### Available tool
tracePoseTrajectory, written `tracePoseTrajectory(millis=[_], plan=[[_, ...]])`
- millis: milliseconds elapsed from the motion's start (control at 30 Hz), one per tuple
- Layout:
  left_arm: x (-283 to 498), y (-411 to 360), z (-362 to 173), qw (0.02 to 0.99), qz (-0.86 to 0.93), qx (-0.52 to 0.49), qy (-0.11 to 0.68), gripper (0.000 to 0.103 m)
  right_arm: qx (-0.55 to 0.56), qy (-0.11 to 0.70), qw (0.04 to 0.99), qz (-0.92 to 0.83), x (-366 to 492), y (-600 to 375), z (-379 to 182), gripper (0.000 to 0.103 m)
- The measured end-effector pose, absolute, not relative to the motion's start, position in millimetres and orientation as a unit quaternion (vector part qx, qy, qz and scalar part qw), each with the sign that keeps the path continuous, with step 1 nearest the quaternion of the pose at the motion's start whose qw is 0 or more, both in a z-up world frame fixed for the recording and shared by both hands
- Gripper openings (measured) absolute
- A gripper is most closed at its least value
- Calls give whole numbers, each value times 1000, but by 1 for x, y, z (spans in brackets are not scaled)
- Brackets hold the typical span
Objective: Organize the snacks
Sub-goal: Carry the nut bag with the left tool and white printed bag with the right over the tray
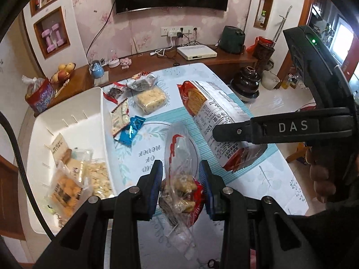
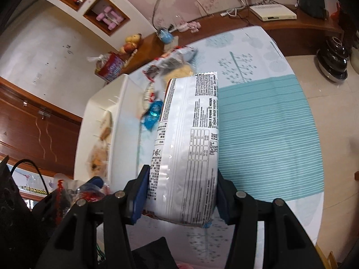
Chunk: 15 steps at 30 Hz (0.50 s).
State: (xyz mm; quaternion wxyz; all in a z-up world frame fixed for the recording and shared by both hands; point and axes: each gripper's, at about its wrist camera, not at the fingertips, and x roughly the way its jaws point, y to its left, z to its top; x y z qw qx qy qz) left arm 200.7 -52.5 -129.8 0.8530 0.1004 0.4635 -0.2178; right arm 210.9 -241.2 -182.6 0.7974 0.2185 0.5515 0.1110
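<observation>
My left gripper [image 1: 180, 188] is shut on a clear plastic bag of nuts [image 1: 179, 183] with red print, held above the table. My right gripper [image 2: 181, 192] is shut on a long silver and red biscuit pack [image 2: 188, 139], also lifted; the same biscuit pack [image 1: 211, 109] and the right gripper's finger [image 1: 235, 131] show at the right of the left wrist view. A white bin [image 1: 74, 116] stands at the left with several wrapped snacks inside. More snack packets [image 1: 150, 98] and a blue wrapper [image 1: 131, 130] lie on the tablecloth [image 1: 264, 172] beside the bin.
A wooden shelf [image 1: 224, 56] runs behind the table with a white box [image 1: 196, 51], a blue pot [image 1: 97, 70] and a fruit basket [image 1: 60, 75]. A dark pot [image 1: 246, 85] stands on the floor at the right. The striped cloth [image 2: 269, 134] spreads right of the biscuit pack.
</observation>
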Motion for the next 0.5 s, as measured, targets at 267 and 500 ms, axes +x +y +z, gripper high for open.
tracePoseTrajectory(millis=[267, 500], plan=[[199, -10, -107, 865, -219, 108, 439, 32, 229, 526, 810, 119, 202, -197, -161, 52], [208, 42, -97, 875, -198, 103, 429, 32, 227, 506, 821, 137, 202, -152, -149, 52]])
